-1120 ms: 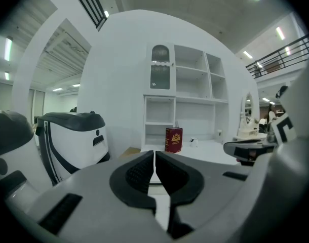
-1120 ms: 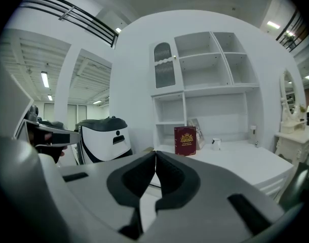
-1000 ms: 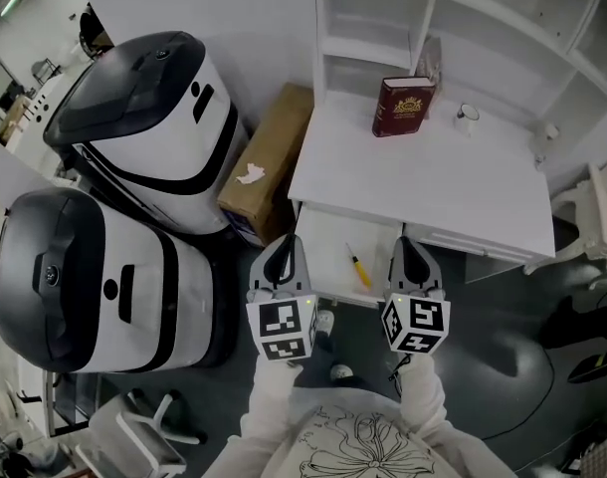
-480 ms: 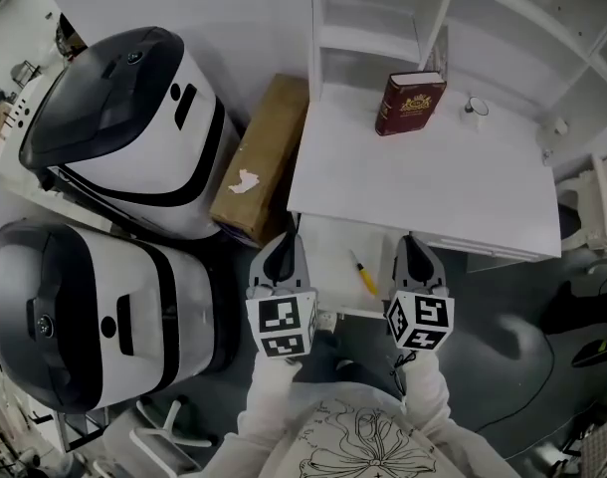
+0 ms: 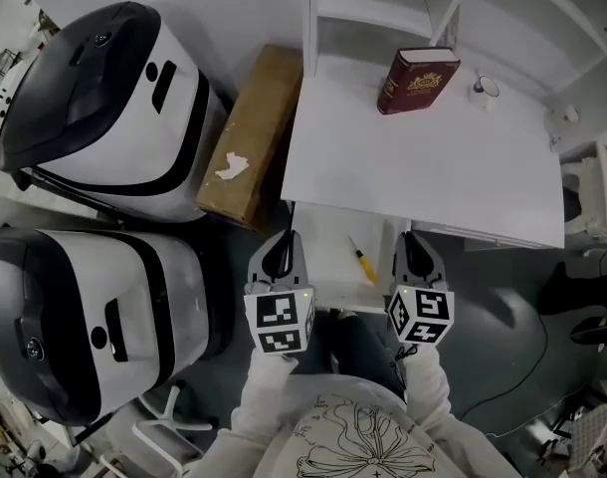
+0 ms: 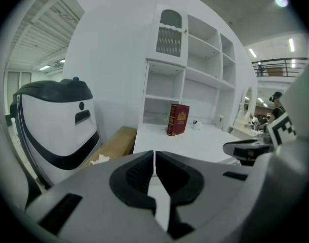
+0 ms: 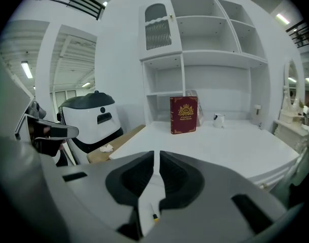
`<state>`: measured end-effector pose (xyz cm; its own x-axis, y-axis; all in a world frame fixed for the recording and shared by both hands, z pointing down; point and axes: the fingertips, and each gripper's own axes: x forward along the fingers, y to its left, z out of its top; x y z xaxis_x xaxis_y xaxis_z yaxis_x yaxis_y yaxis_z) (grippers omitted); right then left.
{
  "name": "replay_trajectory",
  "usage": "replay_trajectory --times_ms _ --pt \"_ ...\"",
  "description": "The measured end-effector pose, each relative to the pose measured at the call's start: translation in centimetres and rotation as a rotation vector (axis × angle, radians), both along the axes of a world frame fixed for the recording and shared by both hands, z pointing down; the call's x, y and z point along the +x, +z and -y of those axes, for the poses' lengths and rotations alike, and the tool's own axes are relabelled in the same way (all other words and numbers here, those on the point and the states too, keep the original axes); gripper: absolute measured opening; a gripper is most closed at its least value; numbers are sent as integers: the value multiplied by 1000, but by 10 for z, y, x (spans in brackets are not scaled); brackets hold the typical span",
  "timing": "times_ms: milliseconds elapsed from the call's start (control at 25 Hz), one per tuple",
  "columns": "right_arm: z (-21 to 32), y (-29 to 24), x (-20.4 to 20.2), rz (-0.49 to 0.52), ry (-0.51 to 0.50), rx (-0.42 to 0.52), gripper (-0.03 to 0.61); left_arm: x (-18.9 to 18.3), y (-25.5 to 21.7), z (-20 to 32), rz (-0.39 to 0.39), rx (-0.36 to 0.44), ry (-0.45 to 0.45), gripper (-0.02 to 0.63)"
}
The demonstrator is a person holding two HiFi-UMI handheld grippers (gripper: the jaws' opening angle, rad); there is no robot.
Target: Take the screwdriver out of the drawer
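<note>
A yellow-handled screwdriver [image 5: 361,260] lies in the open white drawer [image 5: 328,267] under the desk's front edge. In the right gripper view the screwdriver [image 7: 154,216] shows low down between the jaws. My left gripper [image 5: 287,237] hovers at the drawer's left end, and its jaws [image 6: 154,153] are shut and empty. My right gripper [image 5: 412,239] hovers at the drawer's right end, to the right of the screwdriver and apart from it. Its jaws [image 7: 156,154] have just been opening and stand a narrow slit apart with nothing between them.
On the white desk [image 5: 423,167] stand a red book [image 5: 419,81] and a small cup [image 5: 486,88], with shelves behind them. A cardboard box [image 5: 249,137] leans at the desk's left side. Two large white-and-black machines [image 5: 95,98] [image 5: 85,317] fill the left.
Both grippers have sunk and moved nearer the open drawer. The desk and the machines have shifted in the head view. The screwdriver lies where it did.
</note>
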<state>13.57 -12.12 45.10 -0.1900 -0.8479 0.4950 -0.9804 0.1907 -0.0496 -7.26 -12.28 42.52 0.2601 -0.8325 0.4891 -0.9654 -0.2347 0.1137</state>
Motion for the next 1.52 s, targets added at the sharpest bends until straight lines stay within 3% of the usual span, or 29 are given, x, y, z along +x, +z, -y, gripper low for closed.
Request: replay_trajectory --times_ms 120,920,1120,1520 --pt "4 18 -3 -12 -36 -37 63 1 17 2 1 -34 4 12" --pt "2 174 -32 -91 -324 -368 99 -8 132 -11 22 -268 -92 12" --pt "-8 222 -41 -96 -400 -482 115 -4 150 -16 17 -301 -92 12" --pt "-27 308 -32 -200 -484 -719 126 -9 172 -21 14 -341 -115 12"
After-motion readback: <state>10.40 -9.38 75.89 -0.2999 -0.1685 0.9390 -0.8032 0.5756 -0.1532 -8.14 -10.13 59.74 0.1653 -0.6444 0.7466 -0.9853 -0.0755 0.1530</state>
